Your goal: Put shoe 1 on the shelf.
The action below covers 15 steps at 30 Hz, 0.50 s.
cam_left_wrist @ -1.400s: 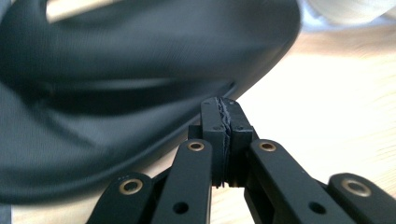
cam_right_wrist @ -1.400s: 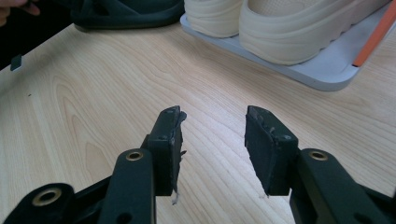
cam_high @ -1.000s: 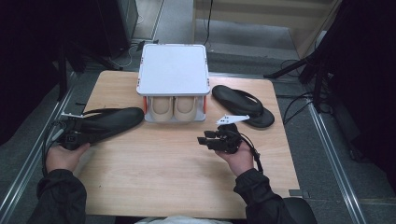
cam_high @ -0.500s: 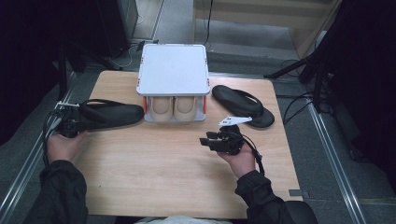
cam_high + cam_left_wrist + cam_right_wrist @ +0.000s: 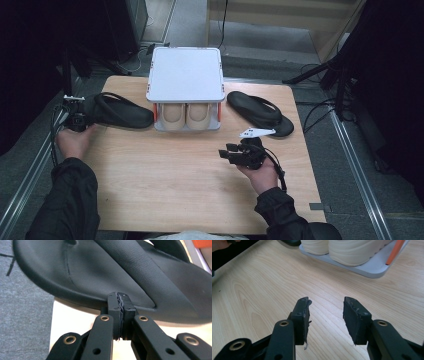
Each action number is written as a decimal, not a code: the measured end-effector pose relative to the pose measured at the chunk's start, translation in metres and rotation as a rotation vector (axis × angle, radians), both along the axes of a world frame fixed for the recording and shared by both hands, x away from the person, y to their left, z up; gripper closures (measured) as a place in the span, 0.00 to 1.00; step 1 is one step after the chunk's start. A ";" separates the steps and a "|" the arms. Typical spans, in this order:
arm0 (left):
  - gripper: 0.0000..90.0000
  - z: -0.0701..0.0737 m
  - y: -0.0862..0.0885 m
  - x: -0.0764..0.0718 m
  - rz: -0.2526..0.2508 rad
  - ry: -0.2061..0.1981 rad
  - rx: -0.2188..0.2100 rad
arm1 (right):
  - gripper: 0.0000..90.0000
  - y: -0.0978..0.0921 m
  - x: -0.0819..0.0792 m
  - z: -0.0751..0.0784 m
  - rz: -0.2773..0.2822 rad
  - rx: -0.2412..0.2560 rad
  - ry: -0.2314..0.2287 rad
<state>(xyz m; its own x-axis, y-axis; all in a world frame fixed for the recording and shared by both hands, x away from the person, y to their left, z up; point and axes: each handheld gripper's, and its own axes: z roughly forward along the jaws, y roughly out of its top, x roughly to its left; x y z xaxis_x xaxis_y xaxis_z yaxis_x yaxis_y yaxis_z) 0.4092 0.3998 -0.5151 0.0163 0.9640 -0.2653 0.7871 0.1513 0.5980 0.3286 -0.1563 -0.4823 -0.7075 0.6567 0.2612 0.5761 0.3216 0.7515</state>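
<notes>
A black flip-flop (image 5: 122,112) lies at the table's left, one end over the table's edge. My left gripper (image 5: 82,119) is at that end. In the left gripper view its jaws (image 5: 119,296) are pressed together, tips against the flip-flop's rim (image 5: 82,287), with nothing showing between the pads. A second black flip-flop (image 5: 260,112) lies at the back right. My right gripper (image 5: 226,152) hovers open over bare wood in front of it, jaws (image 5: 325,306) wide apart and empty.
A white rack (image 5: 185,75) stands at the back centre with a pair of cream shoes (image 5: 175,116) on its lower shelf (image 5: 367,271). The wooden table (image 5: 175,185) is bare in front of the rack. Dark stands and cables surround the table.
My left gripper has moved away from the person along the left edge, and the near end of the left flip-flop has swung back with it. The right gripper has barely shifted.
</notes>
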 end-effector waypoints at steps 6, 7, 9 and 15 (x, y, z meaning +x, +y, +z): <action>0.96 0.006 0.001 0.005 0.003 -0.006 -0.041 | 0.63 -0.006 -0.003 0.000 -0.019 0.004 0.000; 0.94 0.010 -0.002 0.005 -0.002 -0.016 -0.029 | 0.63 -0.007 -0.003 0.000 -0.022 0.006 0.000; 0.87 0.015 -0.006 0.005 -0.003 -0.032 -0.025 | 0.63 -0.008 -0.004 0.000 -0.023 0.004 -0.002; 0.63 0.027 -0.018 0.007 0.004 -0.052 -0.049 | 0.63 -0.008 -0.005 0.000 -0.020 -0.002 -0.005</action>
<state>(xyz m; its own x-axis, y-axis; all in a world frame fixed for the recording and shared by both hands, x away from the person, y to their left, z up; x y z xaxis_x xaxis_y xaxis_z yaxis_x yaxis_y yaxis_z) 0.4165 0.3822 -0.4880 0.0273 0.9501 -0.3108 0.7547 0.1843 0.6297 0.3234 -0.1641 -0.4821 -0.6952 0.6715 0.2565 0.5788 0.3113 0.7537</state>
